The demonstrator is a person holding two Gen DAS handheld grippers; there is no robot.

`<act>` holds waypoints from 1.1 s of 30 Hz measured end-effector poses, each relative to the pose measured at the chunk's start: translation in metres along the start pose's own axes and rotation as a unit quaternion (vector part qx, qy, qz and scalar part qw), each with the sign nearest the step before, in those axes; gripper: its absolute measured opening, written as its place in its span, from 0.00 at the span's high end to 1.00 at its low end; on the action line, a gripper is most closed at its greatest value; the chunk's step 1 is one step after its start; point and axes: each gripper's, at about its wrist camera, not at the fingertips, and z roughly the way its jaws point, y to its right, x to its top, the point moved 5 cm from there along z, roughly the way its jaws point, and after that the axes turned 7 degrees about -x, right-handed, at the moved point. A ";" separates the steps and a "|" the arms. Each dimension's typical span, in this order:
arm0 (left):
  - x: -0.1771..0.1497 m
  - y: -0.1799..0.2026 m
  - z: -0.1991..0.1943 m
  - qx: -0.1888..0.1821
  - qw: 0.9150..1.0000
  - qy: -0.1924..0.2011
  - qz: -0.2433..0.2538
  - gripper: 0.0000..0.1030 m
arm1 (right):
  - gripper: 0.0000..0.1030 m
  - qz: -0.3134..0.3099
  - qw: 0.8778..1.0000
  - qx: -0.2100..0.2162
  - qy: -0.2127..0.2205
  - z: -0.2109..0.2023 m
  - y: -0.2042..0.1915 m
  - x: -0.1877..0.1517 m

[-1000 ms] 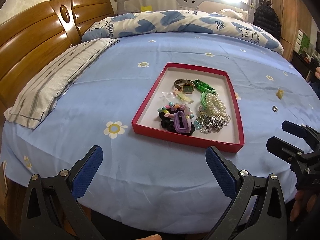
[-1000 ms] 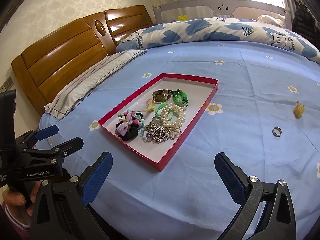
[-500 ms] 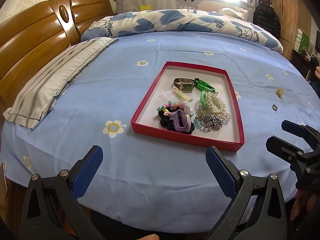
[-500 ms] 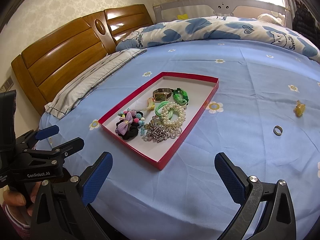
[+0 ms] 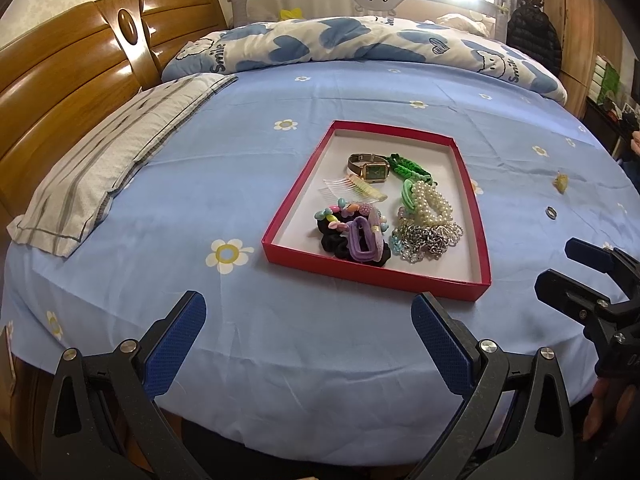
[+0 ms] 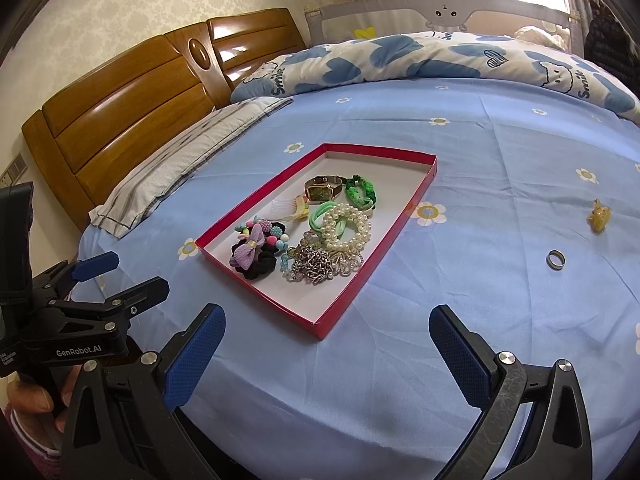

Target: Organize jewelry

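My left claw hangs at the bottom of its frame with both blue pads spread wide and nothing between them, short of the bed's near edge; my right claw sits the same way in its own view, jaws wide apart and empty. In the left-wrist view, going from left to right: the striped pillow lies at the left edge; the red tray sits at centre on the blue sheet, holding the watch, a pearl bracelet and a chain; right of it, well apart from the tray, a ring and a small yellow piece lie loose on the sheet. I judge these two are what remains; the ring, nearer to my right claw, seems the sensible first pick. It lies flat, so I should come down steeply, straddle it and close gently, lest it sink into the soft bedding or skid away. The tray's long axis runs from the lower frame toward the top, leaning slightly right at its near end; the ring has no long axis, its hole facing up.
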 end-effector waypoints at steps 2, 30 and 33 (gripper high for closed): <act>0.000 0.000 0.000 -0.001 1.000 0.000 -0.001 0.00 | 0.00 0.000 1.000 0.001 0.000 0.000 0.000 0.000; 0.003 0.001 -0.001 -0.002 1.000 0.001 0.001 0.00 | 0.00 0.000 1.000 0.000 0.000 0.000 0.001 0.000; 0.003 0.002 -0.001 -0.003 1.000 0.001 0.001 0.00 | 0.00 0.001 1.000 0.000 0.000 0.001 0.001 0.000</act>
